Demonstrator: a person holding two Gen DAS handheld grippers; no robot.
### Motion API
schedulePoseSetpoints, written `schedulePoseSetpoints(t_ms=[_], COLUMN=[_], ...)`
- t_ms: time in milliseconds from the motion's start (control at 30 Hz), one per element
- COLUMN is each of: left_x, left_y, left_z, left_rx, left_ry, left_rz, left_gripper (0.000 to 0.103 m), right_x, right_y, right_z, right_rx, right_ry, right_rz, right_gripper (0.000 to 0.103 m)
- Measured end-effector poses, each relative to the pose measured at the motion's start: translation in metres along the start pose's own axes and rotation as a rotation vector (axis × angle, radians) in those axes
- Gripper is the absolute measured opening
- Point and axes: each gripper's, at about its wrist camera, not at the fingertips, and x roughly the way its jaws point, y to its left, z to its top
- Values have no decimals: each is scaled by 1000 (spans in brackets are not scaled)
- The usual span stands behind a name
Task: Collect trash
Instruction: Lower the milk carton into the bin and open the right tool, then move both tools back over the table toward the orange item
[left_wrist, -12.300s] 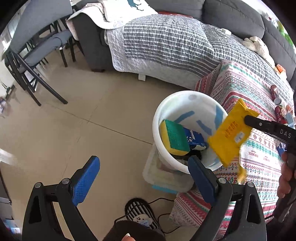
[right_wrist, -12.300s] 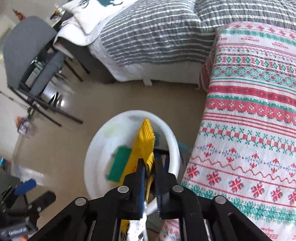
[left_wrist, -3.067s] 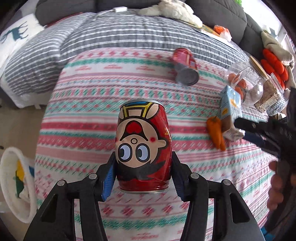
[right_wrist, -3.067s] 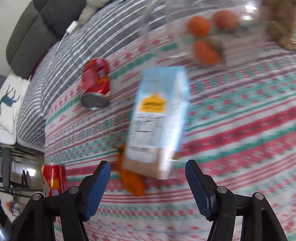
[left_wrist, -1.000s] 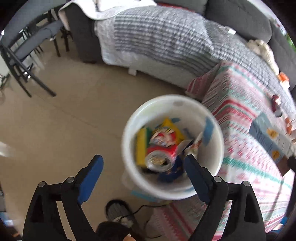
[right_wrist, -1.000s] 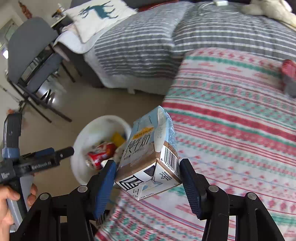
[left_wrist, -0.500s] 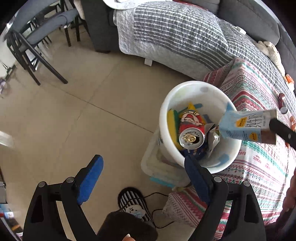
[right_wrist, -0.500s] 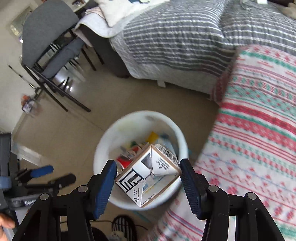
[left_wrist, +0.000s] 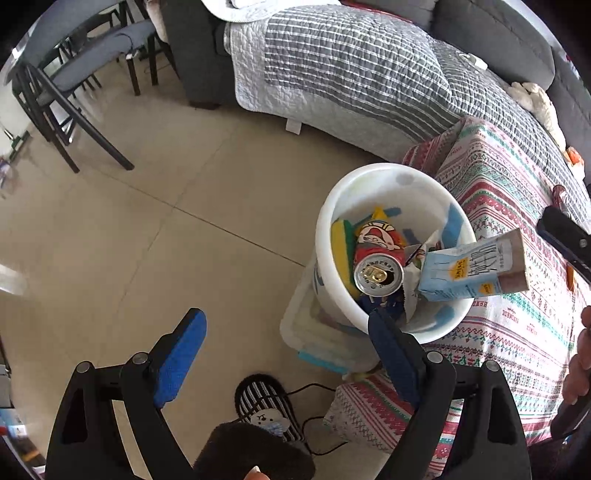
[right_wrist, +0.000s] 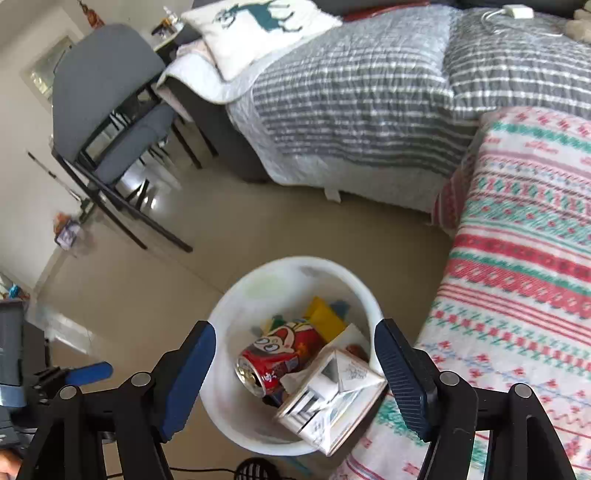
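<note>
A white bin (left_wrist: 373, 177) stands on the floor beside the patterned table; it also shows in the right wrist view (right_wrist: 236, 295). In it lie a red cartoon can (left_wrist: 376, 258), a yellow-green sponge (left_wrist: 338, 240) and wrappers. A light blue milk carton (left_wrist: 476, 267) sits across the bin's right rim, free of any finger; it also shows in the right wrist view (right_wrist: 332, 395). My right gripper (right_wrist: 293, 376) is open directly above the bin and carton. My left gripper (left_wrist: 286, 354) is open and empty over the floor, left of the bin.
The table with the red, green and white cloth (left_wrist: 517, 206) is right of the bin. A clear storage box (left_wrist: 314, 336) sits under the bin. A striped slipper (left_wrist: 264, 404) and a cable lie on the floor. A sofa with grey striped quilt (left_wrist: 351, 66) and chairs (left_wrist: 74, 74) stand behind.
My right gripper has opened and let go of the milk carton, which now rests on the bin's rim. My left gripper has stayed open near the bin.
</note>
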Motion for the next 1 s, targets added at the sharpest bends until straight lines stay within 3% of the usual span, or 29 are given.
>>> schedulePoseSetpoints(t_ms=[300, 533, 667, 1000], left_x=[-14, -40, -52, -48], left_y=[-38, -96, -135, -235], left_z=[3, 12, 18, 15], left_rx=[37, 87, 138, 235], left_ry=[-39, -91, -130, -134], left_rz=[-36, -145, -164, -178], left_gripper=[91, 92, 92, 92], right_x=[-64, -107, -121, -171], right_y=[-41, -111, -157, -245], right_z=[-3, -20, -25, -34], right_rx=[2, 56, 103, 267], right_ry=[-60, -39, -6, -11], right_rz=[-139, -361, -504, -582], right_gripper=[80, 83, 83, 83])
